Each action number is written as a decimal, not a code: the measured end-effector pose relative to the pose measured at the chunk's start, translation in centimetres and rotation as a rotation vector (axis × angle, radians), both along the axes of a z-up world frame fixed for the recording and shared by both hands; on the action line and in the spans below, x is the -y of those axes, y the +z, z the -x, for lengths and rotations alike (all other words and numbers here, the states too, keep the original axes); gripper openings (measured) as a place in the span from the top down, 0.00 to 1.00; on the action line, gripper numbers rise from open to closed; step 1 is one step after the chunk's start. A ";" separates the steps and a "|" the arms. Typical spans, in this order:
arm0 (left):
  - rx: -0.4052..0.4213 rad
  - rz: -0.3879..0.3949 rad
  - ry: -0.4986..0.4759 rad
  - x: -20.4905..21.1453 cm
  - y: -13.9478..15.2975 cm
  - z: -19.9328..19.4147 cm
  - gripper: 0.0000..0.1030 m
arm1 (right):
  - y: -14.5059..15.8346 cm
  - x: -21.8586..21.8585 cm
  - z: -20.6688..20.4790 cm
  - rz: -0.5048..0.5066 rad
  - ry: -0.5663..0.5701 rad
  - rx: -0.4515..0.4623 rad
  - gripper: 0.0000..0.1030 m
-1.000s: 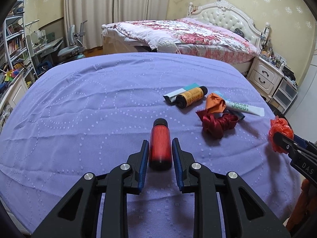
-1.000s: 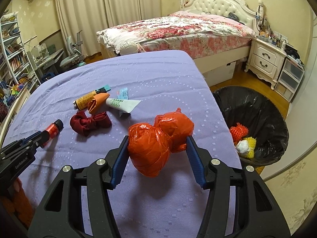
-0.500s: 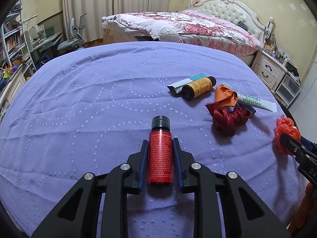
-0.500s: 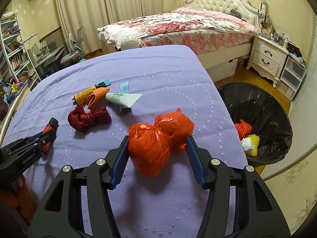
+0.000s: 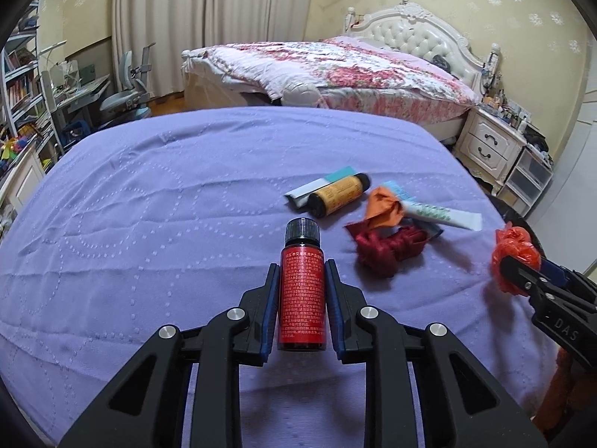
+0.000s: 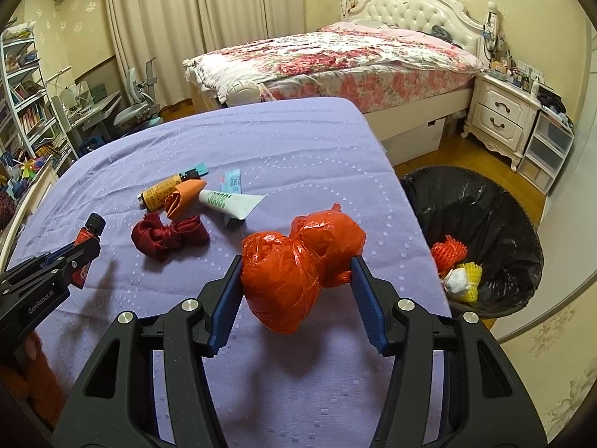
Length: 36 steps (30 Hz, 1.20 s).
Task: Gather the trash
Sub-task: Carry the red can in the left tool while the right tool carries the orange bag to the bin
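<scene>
Midway through: left gripper (image 5: 301,291) clamped on a red bottle (image 5: 301,291) raised off the purple cover (image 5: 149,224), right gripper (image 6: 296,291) squeezing an orange bag wad (image 6: 298,265) above the cover's edge, neither yet dropped. Left lying on the cover: amber bottle (image 6: 160,195), orange wrapper (image 6: 184,196), tube (image 6: 227,201), dark red cloth (image 6: 169,237). Beside the cover, black-lined bin (image 6: 496,201) holding orange net (image 6: 447,252), yellow net (image 6: 471,274), white lump (image 6: 456,280).

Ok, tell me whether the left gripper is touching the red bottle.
Touching. The left wrist view shows both pads of the left gripper pressed against the red bottle.
</scene>
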<state>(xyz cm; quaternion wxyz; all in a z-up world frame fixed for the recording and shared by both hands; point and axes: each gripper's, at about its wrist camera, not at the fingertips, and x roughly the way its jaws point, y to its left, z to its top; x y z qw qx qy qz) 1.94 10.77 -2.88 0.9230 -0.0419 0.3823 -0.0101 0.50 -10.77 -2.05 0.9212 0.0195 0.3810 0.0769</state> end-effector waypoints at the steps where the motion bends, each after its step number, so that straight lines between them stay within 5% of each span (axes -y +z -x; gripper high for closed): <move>1: 0.008 0.000 -0.012 0.4 0.3 -0.1 0.76 | 0.2 0.2 0.0 0.000 -0.005 0.004 0.47; 20: 0.141 0.009 -0.261 13.0 4.2 -4.5 0.76 | 2.8 10.1 -2.7 0.072 -0.213 0.069 0.46; 36: 0.075 -0.038 -0.382 22.5 1.4 -9.8 0.76 | 1.0 16.7 -5.4 0.074 -0.371 0.046 0.46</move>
